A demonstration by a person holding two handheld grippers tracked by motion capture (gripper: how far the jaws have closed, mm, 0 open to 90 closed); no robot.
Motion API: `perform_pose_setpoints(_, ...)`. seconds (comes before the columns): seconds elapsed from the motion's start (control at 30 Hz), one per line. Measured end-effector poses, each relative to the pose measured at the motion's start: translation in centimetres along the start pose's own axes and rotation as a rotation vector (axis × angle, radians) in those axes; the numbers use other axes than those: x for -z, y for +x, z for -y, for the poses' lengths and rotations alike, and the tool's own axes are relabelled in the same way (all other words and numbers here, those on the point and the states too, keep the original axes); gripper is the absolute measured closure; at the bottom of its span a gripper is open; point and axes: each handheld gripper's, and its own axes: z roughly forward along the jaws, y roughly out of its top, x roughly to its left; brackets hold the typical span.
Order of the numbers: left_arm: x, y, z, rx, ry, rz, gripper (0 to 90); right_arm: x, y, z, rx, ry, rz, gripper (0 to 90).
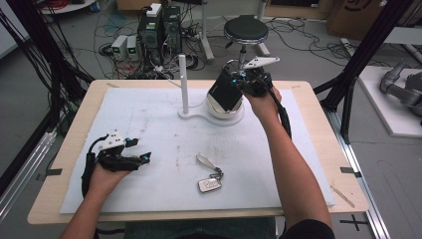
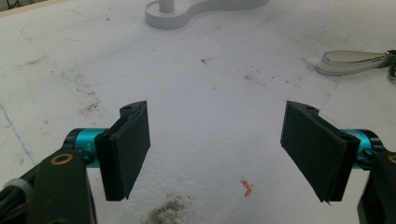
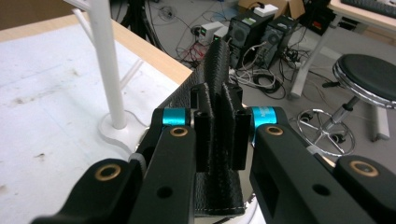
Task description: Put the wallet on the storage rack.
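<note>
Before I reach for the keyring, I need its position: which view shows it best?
The high view: the whole keyring lies flat on the white mat. The left gripper view catches just one end of it at the right edge.

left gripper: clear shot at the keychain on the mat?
Probably yes. The left gripper rests on the white mat with jaws open, and bare mat lies between it and the keychain. The right gripper is busy holding the black wallet far off.

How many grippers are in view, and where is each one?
2. The left gripper rests open on the white mat; the right gripper is shut on a black wallet at the far side.
</note>
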Motion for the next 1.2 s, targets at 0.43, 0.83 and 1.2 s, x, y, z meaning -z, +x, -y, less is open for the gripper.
perform_pose_setpoints(0.43, 0.1, 0.1, 0.1, 0.004, 0.000, -0.008, 24.0, -1.8, -0.5, 0.6, 0.033, 0.029, 0.052, 84.7)
perform_pose_setpoints(0.83, 0.2, 0.0, 0.1, 0.000, 0.001, -0.005, 24.1, -4.0, 0.3, 2.2, -0.002, 0.117, 0.025, 79.2)
perform_pose_setpoints(1.2, 0.0, 0.1, 0.1, 0.001, 0.002, 0.000, 24.0, -0.4, 0.1, 3.3, -0.085, 0.071, 0.034, 36.2)
